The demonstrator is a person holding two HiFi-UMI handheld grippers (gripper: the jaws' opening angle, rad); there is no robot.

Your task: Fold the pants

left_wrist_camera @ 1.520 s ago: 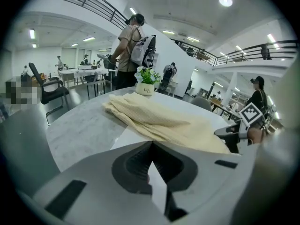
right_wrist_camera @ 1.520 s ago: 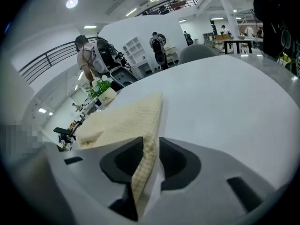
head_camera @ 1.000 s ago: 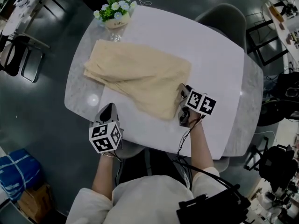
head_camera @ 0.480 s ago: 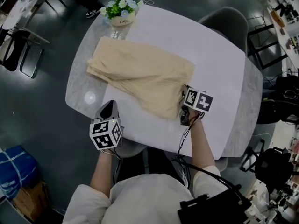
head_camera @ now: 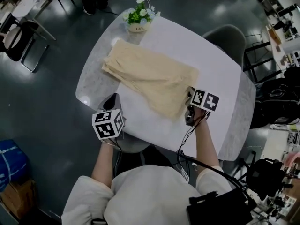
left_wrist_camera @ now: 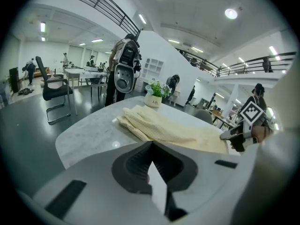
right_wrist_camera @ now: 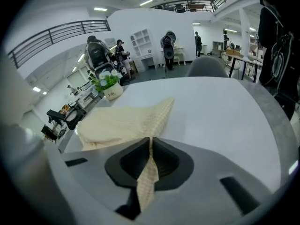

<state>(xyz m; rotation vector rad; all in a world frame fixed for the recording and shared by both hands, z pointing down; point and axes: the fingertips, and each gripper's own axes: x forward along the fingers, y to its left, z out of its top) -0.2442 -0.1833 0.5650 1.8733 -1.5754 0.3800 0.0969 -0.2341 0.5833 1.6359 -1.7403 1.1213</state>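
Cream pants [head_camera: 150,76] lie folded lengthwise on the white table [head_camera: 213,62], running from the far left towards the near right. My right gripper [head_camera: 188,97] is at their near right corner. Its jaws have just been closing, and in the right gripper view [right_wrist_camera: 150,142] they are shut on a strip of the cream cloth [right_wrist_camera: 147,182], with the rest of the pants [right_wrist_camera: 122,121] spread ahead. My left gripper [head_camera: 112,102] hovers over the table's near left edge, apart from the pants [left_wrist_camera: 164,128]. Its jaws [left_wrist_camera: 151,144] meet with nothing between them.
A small pot of white flowers [head_camera: 138,17] stands at the table's far edge, just beyond the pants. A grey chair [head_camera: 225,34] is tucked in at the far right. Office chairs and desks stand on the dark floor around the table.
The right gripper has shut on the pants' near right corner and lifted it a little. The left gripper has risen slightly at the table's near left edge.
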